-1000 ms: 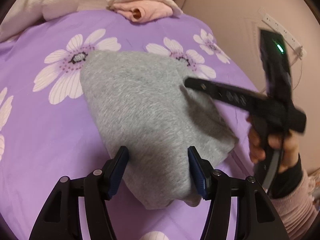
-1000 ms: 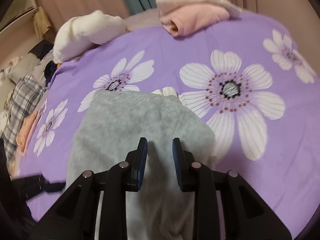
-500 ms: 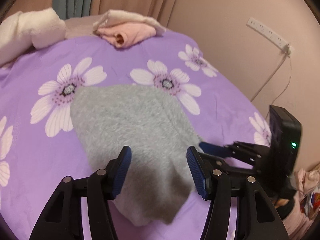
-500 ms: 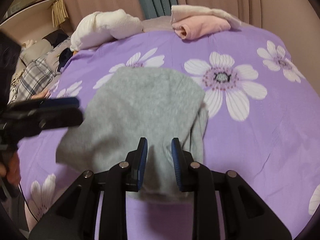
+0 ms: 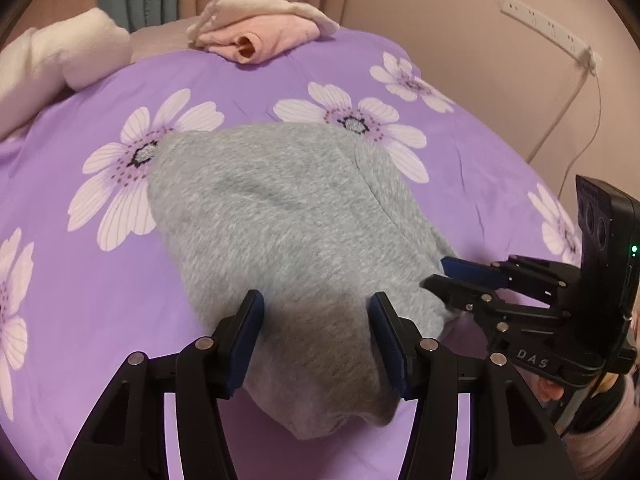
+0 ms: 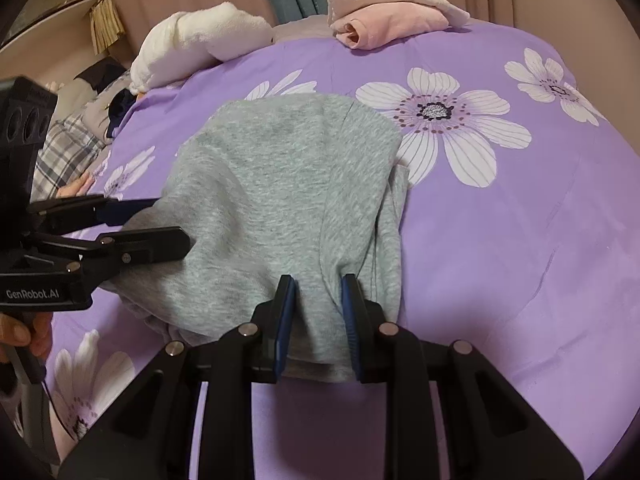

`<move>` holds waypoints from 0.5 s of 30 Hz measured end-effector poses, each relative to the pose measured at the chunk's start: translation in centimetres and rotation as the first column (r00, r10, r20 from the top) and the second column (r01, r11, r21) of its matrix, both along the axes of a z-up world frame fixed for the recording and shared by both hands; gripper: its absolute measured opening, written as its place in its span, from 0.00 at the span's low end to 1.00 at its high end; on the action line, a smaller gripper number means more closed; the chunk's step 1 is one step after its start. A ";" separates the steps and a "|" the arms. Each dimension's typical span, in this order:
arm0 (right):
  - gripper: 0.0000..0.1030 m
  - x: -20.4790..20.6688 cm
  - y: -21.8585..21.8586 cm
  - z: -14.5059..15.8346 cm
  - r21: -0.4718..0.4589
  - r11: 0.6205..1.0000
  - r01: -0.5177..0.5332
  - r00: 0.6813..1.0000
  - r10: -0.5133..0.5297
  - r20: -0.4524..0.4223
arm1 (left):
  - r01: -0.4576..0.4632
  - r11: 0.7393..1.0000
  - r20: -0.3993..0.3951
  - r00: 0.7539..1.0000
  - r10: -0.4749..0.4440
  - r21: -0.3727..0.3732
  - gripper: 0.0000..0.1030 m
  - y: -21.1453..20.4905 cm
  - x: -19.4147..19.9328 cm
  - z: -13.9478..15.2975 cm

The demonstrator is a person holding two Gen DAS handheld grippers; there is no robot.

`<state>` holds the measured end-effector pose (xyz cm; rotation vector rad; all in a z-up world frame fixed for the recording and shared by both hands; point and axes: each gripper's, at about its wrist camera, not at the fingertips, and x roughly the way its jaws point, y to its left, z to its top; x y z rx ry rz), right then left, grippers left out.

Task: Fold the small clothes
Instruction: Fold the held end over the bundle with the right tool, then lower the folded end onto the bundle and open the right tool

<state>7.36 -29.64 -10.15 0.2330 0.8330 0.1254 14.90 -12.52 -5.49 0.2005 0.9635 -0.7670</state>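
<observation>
The left gripper (image 5: 316, 336) is standing wide open, its blue-padded fingers (image 5: 248, 332) straddling the near end of a folded grey knit garment (image 5: 288, 240) without pinching it; the cloth is running between the pads with clear space on either side. In the right wrist view the same left gripper (image 6: 160, 224) is reaching in from the left, its fingers parted, one lying on the garment's left edge and the other just above the cloth.

The right gripper (image 6: 318, 316) is sitting at the near right corner of the grey knit garment (image 6: 280, 200), its jaws only partly open, with a ridge of grey fabric rising between the two blue pads (image 6: 286, 312). Whether the pads are actually gripping that ridge I cannot tell. From the left wrist view the right gripper (image 5: 444, 276) is coming in from the right, its tips touching the garment's right edge.

The garment is lying in layers on a purple bedspread (image 5: 80, 280) printed with large white flowers, roughly in the middle of the bed. A folded pink garment (image 6: 392, 20) with a cream one on top is resting at the far edge, well apart. A rolled white towel (image 6: 200, 44) is lying to its left. A white power strip (image 5: 548, 28) is hanging on the wall at right, its cord (image 5: 592, 120) trailing down.
</observation>
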 end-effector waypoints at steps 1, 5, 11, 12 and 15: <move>0.25 -0.3 -0.1 0.3 0.009 1.000 0.000 1.000 0.000 0.013 | -0.001 1.000 0.009 1.000 0.001 -0.011 0.53 0.3 -0.4 0.3; 0.27 -1.7 0.2 1.7 0.010 1.000 -0.010 0.998 0.009 0.068 | 0.014 0.998 0.058 0.998 -0.010 -0.065 0.53 1.7 -2.3 1.4; 0.27 -2.3 2.5 2.6 0.031 0.995 -0.095 0.988 0.090 0.129 | 0.017 0.996 0.114 0.993 -0.008 -0.082 0.53 1.9 -3.6 1.9; 0.25 -2.2 2.8 2.6 0.035 0.994 -0.102 0.986 0.096 0.137 | 0.011 0.997 0.110 0.994 -0.002 -0.080 0.53 1.9 -3.5 1.7; 0.22 -1.5 3.6 3.3 0.055 0.993 -0.106 0.979 0.095 0.179 | -0.042 0.992 0.072 0.996 0.051 -0.115 0.53 2.9 -3.4 1.4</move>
